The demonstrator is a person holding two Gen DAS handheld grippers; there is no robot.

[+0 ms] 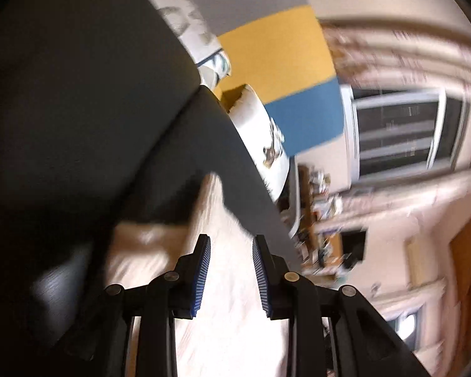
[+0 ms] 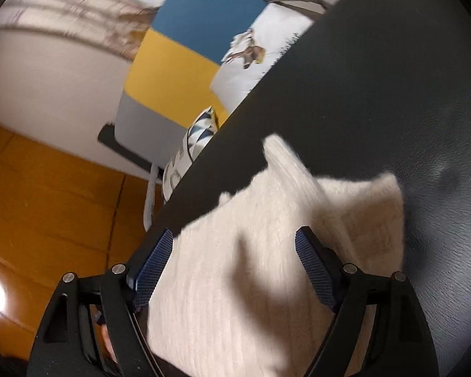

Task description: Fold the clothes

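Cream garment (image 2: pixel 267 251) seemingly beneath tilted gripper (image 2: pixel 235 267)

— What is the cloth under you made of?

— The cream garment (image 2: pixel 267 267) looks like a soft, fuzzy ribbed knit, matt all over. It lies on my dark surface (image 2: pixel 376 78), which is matt with a fine grain like leatherette, lower right in the right wrist frame.

— And your own fingers?

— My fingers (image 1: pixel 201 270) carry blue ridged pads that look rubbery, on matt black plastic arms with small dull metal pins. The floor (image 2: pixel 47 204) at lower left is glossy orange-brown wood.
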